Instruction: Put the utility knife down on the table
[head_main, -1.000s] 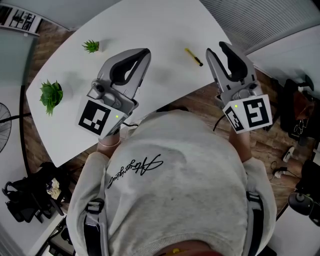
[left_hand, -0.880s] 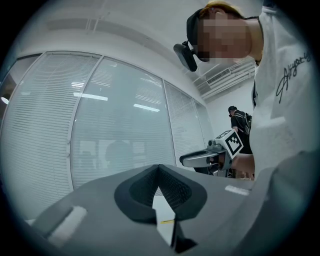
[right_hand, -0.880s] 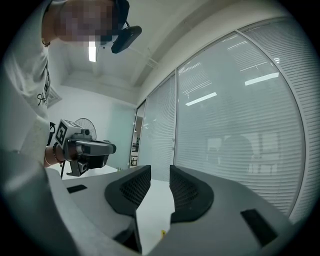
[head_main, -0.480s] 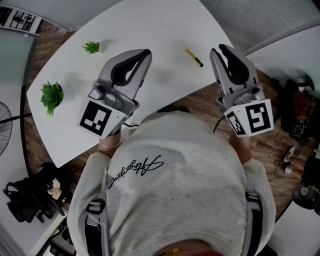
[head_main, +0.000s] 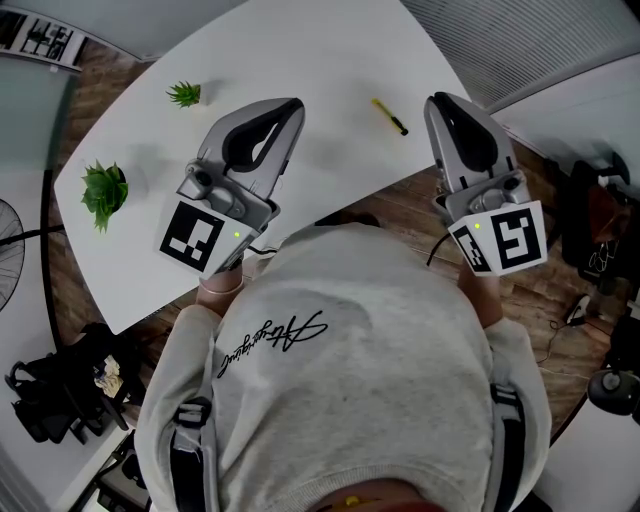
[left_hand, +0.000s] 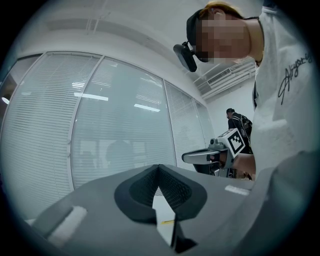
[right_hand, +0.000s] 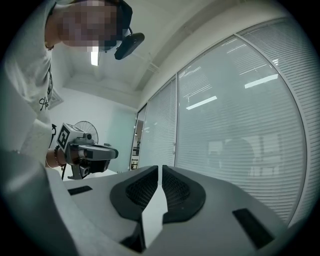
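Observation:
The yellow utility knife lies on the white table, between the two grippers and clear of both. My left gripper hovers over the table to the knife's left. Its tips meet, so it is shut and empty. My right gripper hangs over the table's right edge, just right of the knife. Its jaws have just been closing. In the right gripper view only a narrow slit remains at the tips, with nothing between them. Both grippers point level.
Two small green plants stand on the table's left part. A fan and dark bags sit on the floor at the left. More gear lies on the wooden floor at the right. Glass walls with blinds lie ahead.
The right gripper's jaws have come from wide apart to almost together, with nothing between them. The left gripper and the knife have not moved.

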